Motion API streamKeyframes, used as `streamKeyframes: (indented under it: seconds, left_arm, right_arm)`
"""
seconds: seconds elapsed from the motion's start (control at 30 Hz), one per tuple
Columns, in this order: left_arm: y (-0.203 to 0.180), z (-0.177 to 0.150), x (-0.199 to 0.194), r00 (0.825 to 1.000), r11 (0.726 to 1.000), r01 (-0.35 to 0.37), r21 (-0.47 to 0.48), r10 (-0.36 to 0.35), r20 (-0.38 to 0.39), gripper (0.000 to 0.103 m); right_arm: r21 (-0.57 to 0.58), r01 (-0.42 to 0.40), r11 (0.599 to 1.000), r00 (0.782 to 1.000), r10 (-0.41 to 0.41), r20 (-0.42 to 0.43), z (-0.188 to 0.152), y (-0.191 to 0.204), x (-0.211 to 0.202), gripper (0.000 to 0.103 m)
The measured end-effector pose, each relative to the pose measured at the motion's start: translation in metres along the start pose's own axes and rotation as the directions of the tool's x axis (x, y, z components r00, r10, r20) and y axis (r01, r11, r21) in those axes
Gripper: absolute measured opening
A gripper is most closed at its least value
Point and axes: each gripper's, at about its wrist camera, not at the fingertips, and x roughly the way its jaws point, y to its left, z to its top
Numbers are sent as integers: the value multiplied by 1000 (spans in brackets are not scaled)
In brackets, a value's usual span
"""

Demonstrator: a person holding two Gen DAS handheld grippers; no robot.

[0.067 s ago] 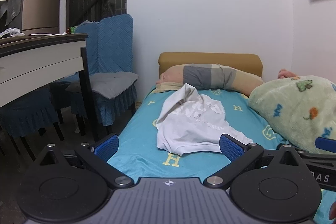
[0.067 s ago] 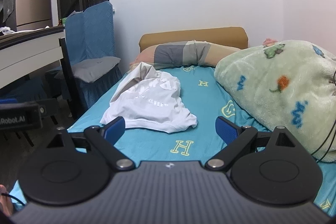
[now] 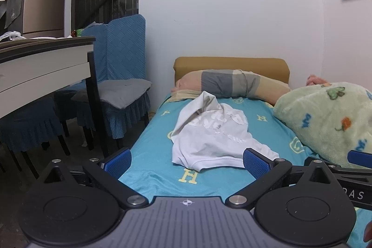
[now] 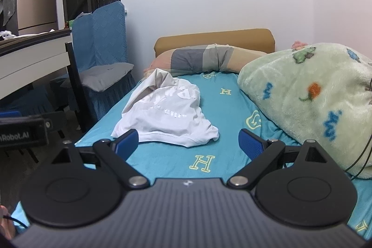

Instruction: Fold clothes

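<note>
A crumpled white T-shirt (image 3: 214,134) with pale print lies in a heap on the teal bed sheet (image 3: 158,169); it also shows in the right wrist view (image 4: 169,115). My left gripper (image 3: 186,162) is open and empty, held in front of the shirt's near hem without touching it. My right gripper (image 4: 189,143) is open and empty, also just short of the shirt's near edge. The right gripper's blue tip (image 3: 359,158) shows at the left view's right edge, and the left gripper's body (image 4: 23,131) shows at the right view's left edge.
A green fleece blanket (image 4: 309,99) is piled on the bed's right side. A striped pillow (image 3: 230,85) and tan headboard (image 3: 232,64) are at the far end. Blue-covered chairs (image 3: 121,76) and a table (image 3: 41,64) stand left of the bed.
</note>
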Motion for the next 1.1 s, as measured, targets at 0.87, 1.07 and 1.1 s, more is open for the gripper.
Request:
streamKeyframes:
  seconds: [0.87, 1.07, 1.1]
  left_arm:
    - [-2, 1, -3, 1000, 1000, 3, 11, -3, 21, 103]
    - [-2, 2, -3, 1000, 1000, -2, 15, 1, 30, 103]
    - [-1, 2, -3, 1000, 1000, -2, 15, 1, 31, 103]
  right_arm:
    - [6, -6, 1000, 1000, 6, -8, 0, 0, 4, 94]
    - [-1, -3, 1000, 1000, 3, -9, -1, 0, 5, 94]
    - [-4, -2, 1000, 1000, 2, -7, -1, 0, 4, 94]
